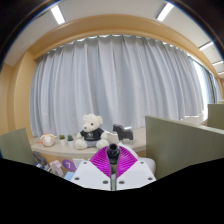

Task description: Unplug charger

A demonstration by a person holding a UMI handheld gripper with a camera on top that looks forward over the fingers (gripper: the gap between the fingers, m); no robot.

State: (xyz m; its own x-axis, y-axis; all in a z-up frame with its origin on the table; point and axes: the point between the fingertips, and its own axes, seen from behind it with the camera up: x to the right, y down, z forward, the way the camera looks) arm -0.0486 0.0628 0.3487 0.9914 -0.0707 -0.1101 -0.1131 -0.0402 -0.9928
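The gripper (pixel 113 160) is pointing toward the curtain (pixel 120 85), its pink pads looking nearly together on something dark at twelve o'clock, possibly the charger (pixel 113 149), so unplugging seems largely underway.

No text can be read (none anywhere).

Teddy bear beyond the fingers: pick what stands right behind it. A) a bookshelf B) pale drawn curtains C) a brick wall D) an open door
B: the white teddy bear sits on the ledge in front of pale curtains drawn across the whole window.
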